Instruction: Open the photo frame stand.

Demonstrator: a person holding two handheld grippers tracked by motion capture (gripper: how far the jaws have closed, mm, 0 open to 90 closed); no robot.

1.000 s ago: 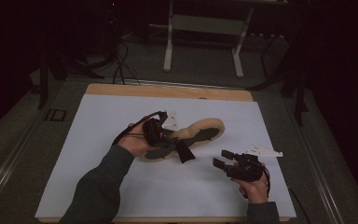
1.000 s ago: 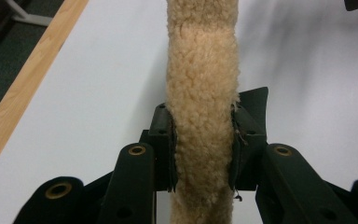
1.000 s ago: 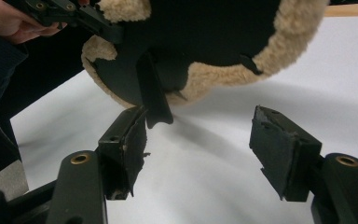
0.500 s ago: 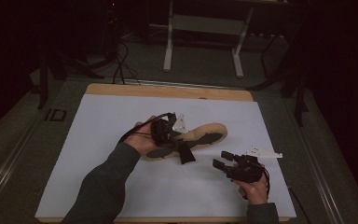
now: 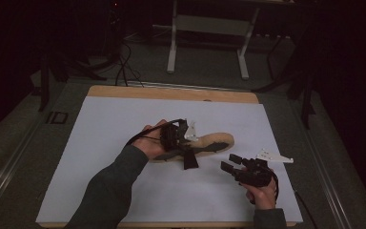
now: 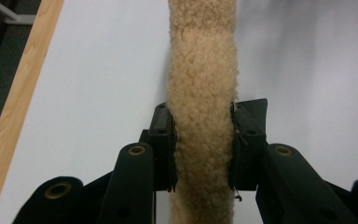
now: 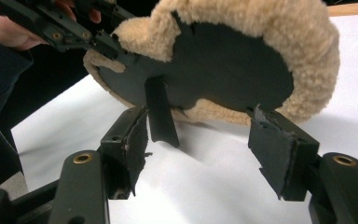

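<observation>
Your left gripper (image 5: 186, 138) is clamped on the fleece pad (image 5: 217, 140): in the left gripper view both black jaws press against the sides of the tan, woolly strip (image 6: 203, 93), which runs straight up between them and away over the white surface. Your left hand (image 5: 155, 140) holds that gripper near the middle of the table (image 5: 124, 114), and the pad reaches from it toward the table's right edge, lifted and tilted so that its dark underside faces the near edge. A short black strap (image 5: 189, 160) hangs from that underside down toward the table. Your right gripper (image 5: 232, 162) stands open and holds nothing; its jaws are spread wide in the right gripper view, where the pad (image 7: 261, 28) fills the space beyond them, showing its dark backing with a fleece border around it and the strap (image 7: 161, 112) dangling just past the left jaw. Your right hand (image 5: 262, 191) holds this gripper near the table's near right corner, its jaws pointing toward the pad and apart from it. The table carries a white cover, with a bare wooden strip (image 5: 171, 93) along the far edge. Beyond it lies a dim floor with cables (image 5: 124, 67) and a light metal stand (image 5: 207, 33).
</observation>
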